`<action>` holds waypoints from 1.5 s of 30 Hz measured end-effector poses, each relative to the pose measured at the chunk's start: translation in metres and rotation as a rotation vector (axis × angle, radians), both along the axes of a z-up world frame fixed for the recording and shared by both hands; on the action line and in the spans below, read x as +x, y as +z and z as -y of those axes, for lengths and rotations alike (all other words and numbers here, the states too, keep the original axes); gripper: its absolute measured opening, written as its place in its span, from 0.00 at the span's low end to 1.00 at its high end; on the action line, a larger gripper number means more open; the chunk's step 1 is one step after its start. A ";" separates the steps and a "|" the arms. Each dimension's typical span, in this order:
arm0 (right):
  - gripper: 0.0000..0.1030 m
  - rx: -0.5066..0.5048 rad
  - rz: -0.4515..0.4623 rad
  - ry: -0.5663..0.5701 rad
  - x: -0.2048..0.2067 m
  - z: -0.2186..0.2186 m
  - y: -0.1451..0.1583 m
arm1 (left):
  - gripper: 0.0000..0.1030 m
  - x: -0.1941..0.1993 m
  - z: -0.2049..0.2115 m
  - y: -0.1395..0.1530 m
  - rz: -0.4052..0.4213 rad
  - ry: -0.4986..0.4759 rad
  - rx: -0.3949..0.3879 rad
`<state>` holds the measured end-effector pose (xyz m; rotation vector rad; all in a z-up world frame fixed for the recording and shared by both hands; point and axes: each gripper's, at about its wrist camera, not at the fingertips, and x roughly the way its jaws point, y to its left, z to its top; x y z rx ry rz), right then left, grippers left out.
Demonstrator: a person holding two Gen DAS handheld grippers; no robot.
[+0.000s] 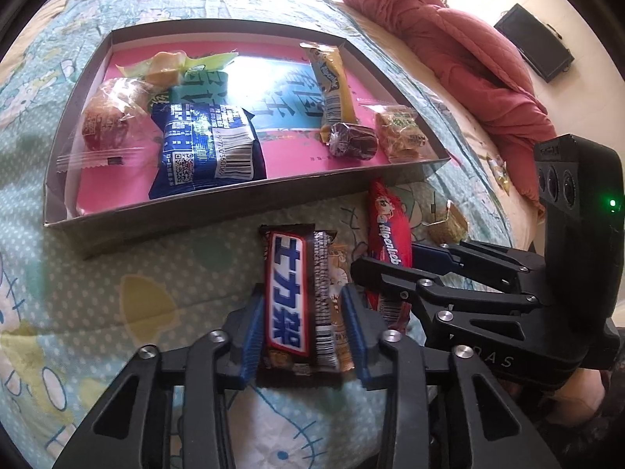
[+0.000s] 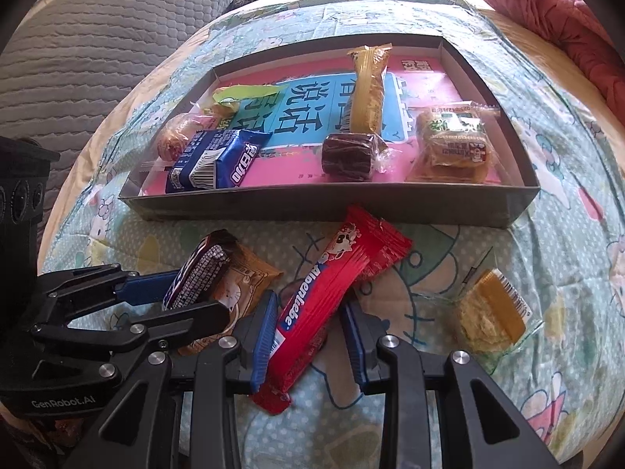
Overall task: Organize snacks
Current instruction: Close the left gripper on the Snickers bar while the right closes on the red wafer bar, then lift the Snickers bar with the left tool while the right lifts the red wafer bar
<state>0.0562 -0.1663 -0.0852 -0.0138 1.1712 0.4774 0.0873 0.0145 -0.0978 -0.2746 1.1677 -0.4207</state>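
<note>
My left gripper [image 1: 304, 332] is shut on a brown chocolate bar [image 1: 291, 289] with a blue-and-white label, which lies over a tan packet [image 1: 338, 273] on the bedsheet. From the right wrist view, that left gripper [image 2: 195, 293] clamps the chocolate bar [image 2: 203, 269] from both sides. My right gripper [image 2: 310, 332] is shut on a red Alpenliebe pack [image 2: 332, 277] that lies aslant between its pads. A shallow grey box [image 2: 312, 207] just beyond holds several snacks on a pink lining, among them a blue pack [image 2: 218, 156] and a yellow bar [image 2: 367, 90].
A clear-wrapped yellow cake [image 2: 492, 312] lies loose on the sheet to the right of my right gripper. A pink quilt [image 1: 449, 47] is bunched at the far right, beyond the grey box [image 1: 234, 203]. A grey quilted cover [image 2: 97, 39] lies at the far left.
</note>
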 end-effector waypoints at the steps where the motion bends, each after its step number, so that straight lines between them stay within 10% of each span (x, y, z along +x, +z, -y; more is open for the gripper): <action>1: 0.33 0.014 -0.007 -0.005 0.001 0.002 -0.001 | 0.29 0.001 0.000 0.000 -0.002 0.000 -0.009; 45: 0.23 0.114 0.148 0.031 -0.015 0.010 0.066 | 0.28 -0.024 -0.058 0.062 0.224 0.169 0.023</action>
